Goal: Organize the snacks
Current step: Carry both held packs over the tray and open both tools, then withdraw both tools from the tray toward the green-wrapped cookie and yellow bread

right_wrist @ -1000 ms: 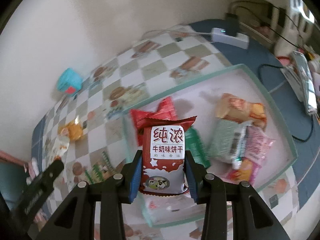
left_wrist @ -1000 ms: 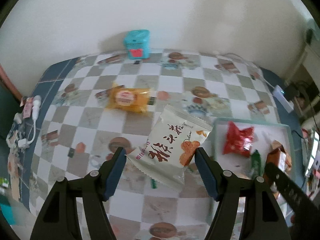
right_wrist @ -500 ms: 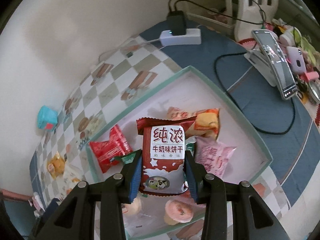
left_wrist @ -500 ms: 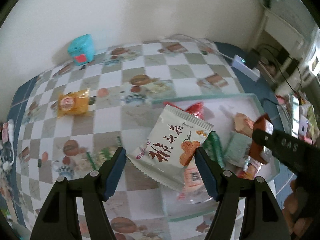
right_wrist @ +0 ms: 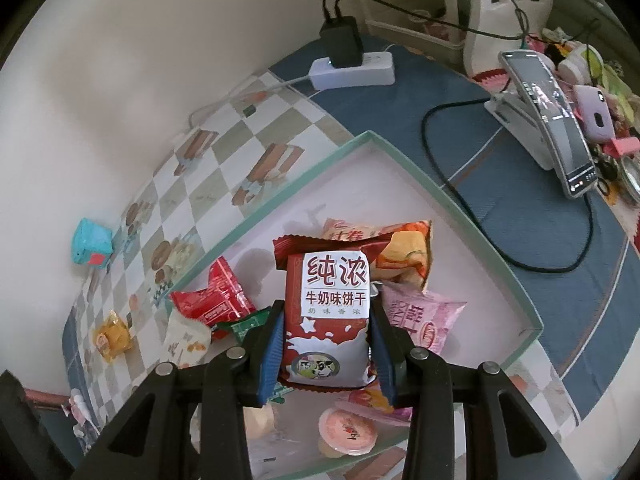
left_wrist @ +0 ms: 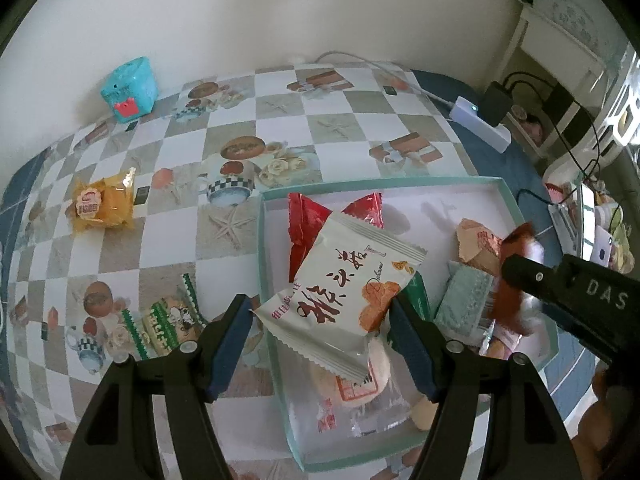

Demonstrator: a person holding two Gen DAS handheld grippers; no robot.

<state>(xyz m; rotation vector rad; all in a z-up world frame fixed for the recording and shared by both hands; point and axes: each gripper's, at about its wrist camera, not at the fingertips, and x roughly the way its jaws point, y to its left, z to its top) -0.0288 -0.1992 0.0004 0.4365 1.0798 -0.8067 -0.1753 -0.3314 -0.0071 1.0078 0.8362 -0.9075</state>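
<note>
Meanwhile each tool grips a packet above the crowded tray (left_wrist: 505, 187), left tool (left_wrist: 320, 322) white packet (left_wrist: 340, 296), right tool (right_wrist: 326, 344) maroon packet (right_wrist: 328, 316).

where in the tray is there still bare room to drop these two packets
Bare floor lies along the tray far wall, between the red packet and the orange packet, and in the right corner past the pink packet. The near end is crowded with clear-wrapped cakes and the green packets.
</note>
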